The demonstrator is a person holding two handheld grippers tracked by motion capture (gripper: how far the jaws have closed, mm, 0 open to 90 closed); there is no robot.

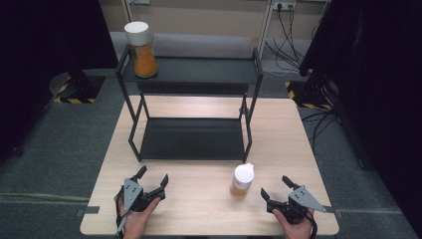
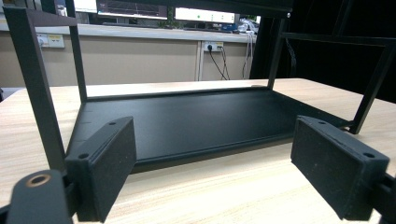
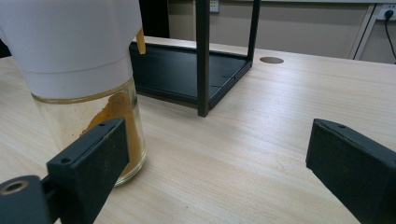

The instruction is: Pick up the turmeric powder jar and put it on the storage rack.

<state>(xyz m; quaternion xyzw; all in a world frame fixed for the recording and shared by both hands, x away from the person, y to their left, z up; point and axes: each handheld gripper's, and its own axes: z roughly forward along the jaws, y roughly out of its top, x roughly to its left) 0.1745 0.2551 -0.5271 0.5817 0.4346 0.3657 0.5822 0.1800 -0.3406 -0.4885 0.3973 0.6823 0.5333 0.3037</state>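
Observation:
A black two-tier rack [image 1: 191, 139] stands at the middle of the wooden table [image 1: 199, 209]. On its top shelf, at the left end, a jar of orange powder [image 1: 141, 50] with a white lid stands upright. A second white-lidded jar [image 1: 242, 181] of orange powder stands on the table in front of the rack's right post. My right gripper [image 1: 274, 186] is open just to the right of that jar, apart from it. In the right gripper view the jar [image 3: 79, 70] rises beside the gripper's [image 3: 215, 172] left jaw. My left gripper [image 1: 154, 175] is open at the front left, facing the lower shelf [image 2: 196, 121].
The rack's right front post [image 3: 202, 56] stands a short way beyond the table jar. A cable hole [image 3: 272, 59] sits in the tabletop farther back. Black stands with yellow-striped feet [image 1: 74, 94] flank the table on the grey floor, and cables [image 1: 286, 40] hang at the back wall.

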